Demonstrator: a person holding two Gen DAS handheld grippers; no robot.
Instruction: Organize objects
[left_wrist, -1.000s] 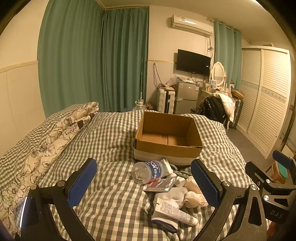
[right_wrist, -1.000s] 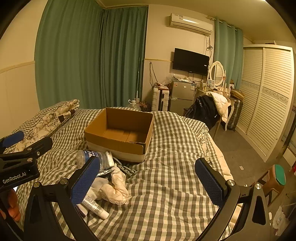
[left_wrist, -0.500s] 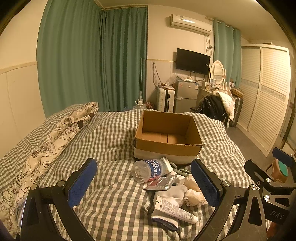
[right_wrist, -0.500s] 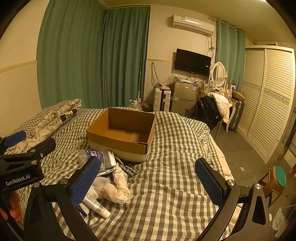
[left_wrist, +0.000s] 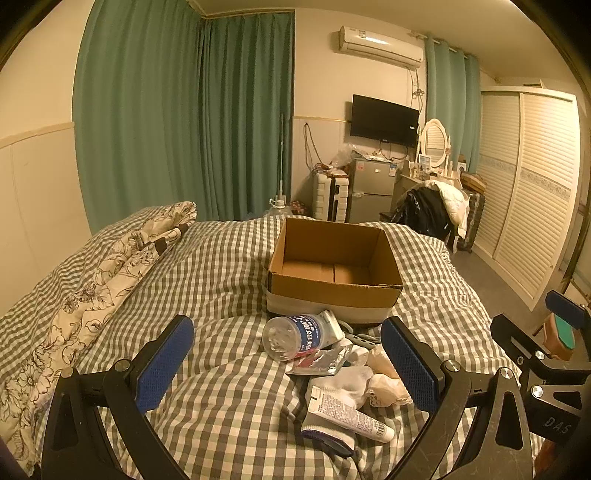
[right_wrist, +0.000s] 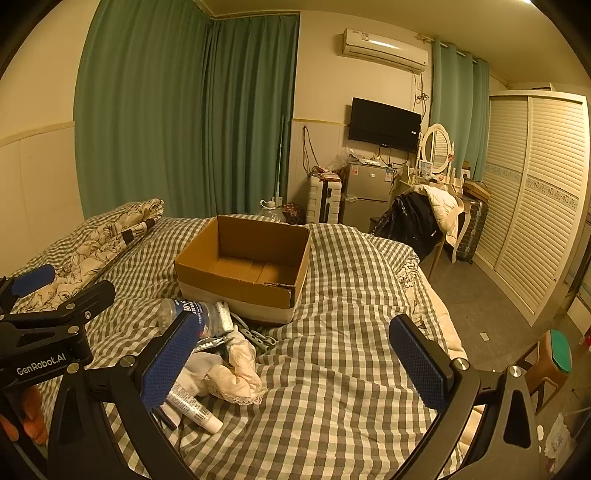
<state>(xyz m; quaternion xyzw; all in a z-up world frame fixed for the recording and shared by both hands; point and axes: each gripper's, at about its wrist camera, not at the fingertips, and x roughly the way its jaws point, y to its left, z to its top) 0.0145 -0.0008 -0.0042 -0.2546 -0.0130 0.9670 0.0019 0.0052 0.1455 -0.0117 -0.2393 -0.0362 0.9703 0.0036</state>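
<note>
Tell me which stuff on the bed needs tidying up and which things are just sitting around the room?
To tidy: plastic bottle, white tube, white sock, foil packet, lacy cloth, all piled beside the empty cardboard box. Both grippers, left gripper and right gripper, are open.

Just around: floral blanket, TV, small fridge, wardrobe.

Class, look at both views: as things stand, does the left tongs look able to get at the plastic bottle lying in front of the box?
Probably yes. The left tongs stand open, and the plastic bottle lies on its side just ahead between the fingers, nothing over it. Only a foil packet touches its near side.
</note>
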